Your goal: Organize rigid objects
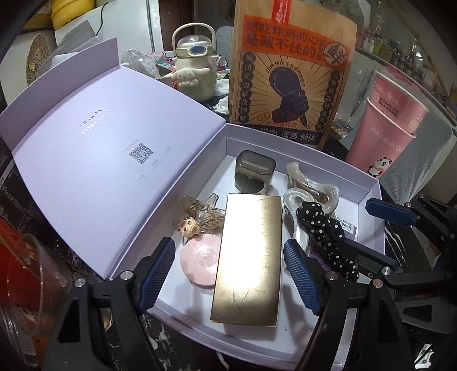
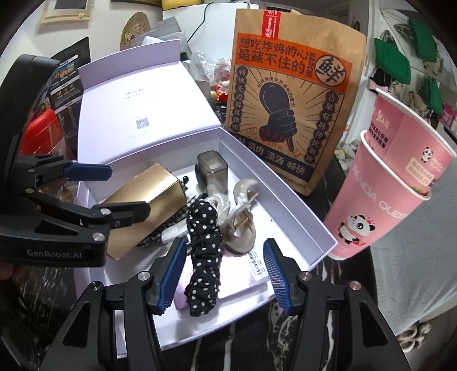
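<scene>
Dark marbled tabletop point(image 2: 322, 328), lower frame, white veining. White wall point(image 2: 108, 31), upper left, carrying a woven round mat point(image 2: 134, 27) and a black cable point(image 2: 204, 17). Green bags point(image 2: 391, 60) hanging upper right. Shelf of small bottles point(image 1: 380, 40), upper right, blurred. Lighting dim.

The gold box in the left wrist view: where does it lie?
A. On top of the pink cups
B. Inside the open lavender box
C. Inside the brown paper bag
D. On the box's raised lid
B: the gold box lies flat on the floor of the open lavender box, between a pink compact and a polka-dot scrunchie.
</scene>
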Tool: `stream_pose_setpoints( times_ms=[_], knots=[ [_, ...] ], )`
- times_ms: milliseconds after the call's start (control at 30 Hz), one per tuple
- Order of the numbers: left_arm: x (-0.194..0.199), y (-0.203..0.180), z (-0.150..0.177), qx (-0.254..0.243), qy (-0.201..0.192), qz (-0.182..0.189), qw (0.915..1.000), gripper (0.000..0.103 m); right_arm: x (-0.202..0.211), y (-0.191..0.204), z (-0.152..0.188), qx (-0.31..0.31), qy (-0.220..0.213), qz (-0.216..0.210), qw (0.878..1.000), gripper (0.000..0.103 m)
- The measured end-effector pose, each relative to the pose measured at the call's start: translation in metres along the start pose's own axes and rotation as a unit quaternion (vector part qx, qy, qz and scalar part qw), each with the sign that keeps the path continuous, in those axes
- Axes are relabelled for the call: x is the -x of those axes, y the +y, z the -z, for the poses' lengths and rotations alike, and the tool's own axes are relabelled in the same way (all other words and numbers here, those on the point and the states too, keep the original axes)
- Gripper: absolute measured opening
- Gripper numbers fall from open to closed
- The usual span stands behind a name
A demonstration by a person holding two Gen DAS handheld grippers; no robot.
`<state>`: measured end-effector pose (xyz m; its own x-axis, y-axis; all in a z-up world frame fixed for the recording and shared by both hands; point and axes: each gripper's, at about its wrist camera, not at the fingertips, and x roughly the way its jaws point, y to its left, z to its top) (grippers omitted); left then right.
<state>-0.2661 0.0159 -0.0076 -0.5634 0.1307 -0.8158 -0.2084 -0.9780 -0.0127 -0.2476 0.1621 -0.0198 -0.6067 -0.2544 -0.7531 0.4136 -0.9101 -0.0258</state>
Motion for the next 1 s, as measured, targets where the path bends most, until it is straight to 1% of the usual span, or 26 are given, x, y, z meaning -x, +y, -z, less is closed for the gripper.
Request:
stream_pose_setpoints(
  times_ms=[133, 167, 233, 333, 367, 400, 433, 567, 633, 1000],
  knots=[
    [0.013, 0.002, -0.004, 0.003, -0.013, -0.002, 0.9999, 0.078, 0.010, 0.003, -0.001, 0.003, -0.008, 0.003, 1.000, 0.056],
    [0.016, 0.001, -0.006, 0.004, -0.016, -0.003, 0.9999, 0.078, 0.015, 0.004, -0.002, 0.004, -0.012, 0.005, 1.000, 0.058],
    [0.022, 0.004, -0.011, 0.006, -0.023, -0.005, 0.9997, 0.078, 0.020, 0.006, -0.004, 0.006, -0.018, 0.008, 1.000, 0.065],
    [0.038, 0.009, -0.008, 0.008, -0.035, -0.005, 0.9994, 0.079, 0.032, 0.009, -0.007, 0.016, -0.031, 0.018, 0.999, 0.065],
    [0.041, 0.008, -0.008, 0.008, -0.040, -0.008, 0.9991, 0.082, 0.037, 0.011, -0.009, 0.019, -0.037, 0.023, 0.999, 0.066],
    [0.038, 0.008, -0.006, 0.008, -0.044, -0.010, 0.9989, 0.095, 0.041, 0.011, -0.010, 0.020, -0.041, 0.024, 0.999, 0.070],
    [0.050, 0.009, -0.005, 0.009, -0.051, -0.014, 0.9986, 0.103, 0.046, 0.012, -0.010, 0.020, -0.045, 0.025, 0.998, 0.075],
    [0.070, 0.012, -0.005, 0.016, -0.072, -0.023, 0.9970, 0.103, 0.063, 0.018, -0.013, 0.024, -0.058, 0.050, 0.997, 0.078],
    [0.077, 0.012, -0.004, 0.017, -0.077, -0.025, 0.9966, 0.103, 0.070, 0.019, -0.013, 0.023, -0.061, 0.059, 0.996, 0.082],
    [0.128, 0.008, 0.011, 0.016, -0.116, -0.034, 0.9925, 0.103, 0.119, 0.022, -0.008, 0.002, -0.095, 0.064, 0.993, 0.088]
  ],
)
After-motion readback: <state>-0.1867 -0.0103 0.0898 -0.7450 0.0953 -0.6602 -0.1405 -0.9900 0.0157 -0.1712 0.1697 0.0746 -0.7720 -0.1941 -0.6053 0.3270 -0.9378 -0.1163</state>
